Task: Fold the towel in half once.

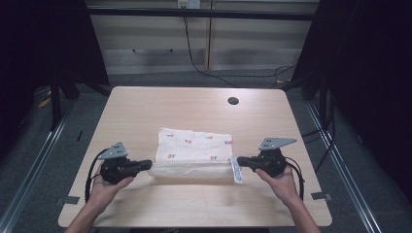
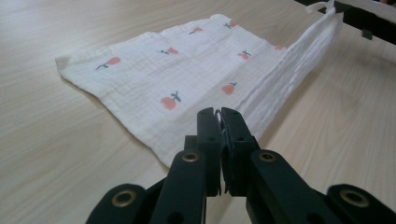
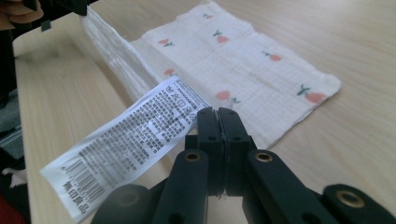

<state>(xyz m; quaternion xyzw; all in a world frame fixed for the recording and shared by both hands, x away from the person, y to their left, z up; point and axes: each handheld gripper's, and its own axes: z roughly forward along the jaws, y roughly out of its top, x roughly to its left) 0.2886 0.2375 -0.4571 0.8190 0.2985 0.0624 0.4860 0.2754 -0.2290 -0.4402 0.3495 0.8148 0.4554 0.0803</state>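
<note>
- High view: one white cloth with small red flower prints lies on the desk. Its near edge is lifted and stretched sideways between the left gripper and the right gripper, so its long axis runs straight from one pair of fingers to the other. Each hand is at its own end, neither nearer. A white care label hangs at the right end.
- Left gripper view: the fingers are closed tight on a corner of the cloth; the taut fold runs ahead and right toward the other gripper, and the flat part lies ahead and left.
- Right gripper view: these fingers are likewise clamped on the cloth's corner, with the label just left of them.
- Count: one cloth, one label, two grippers. Any fold forward, I'd judge, turns on that taut edge staying level.
</note>
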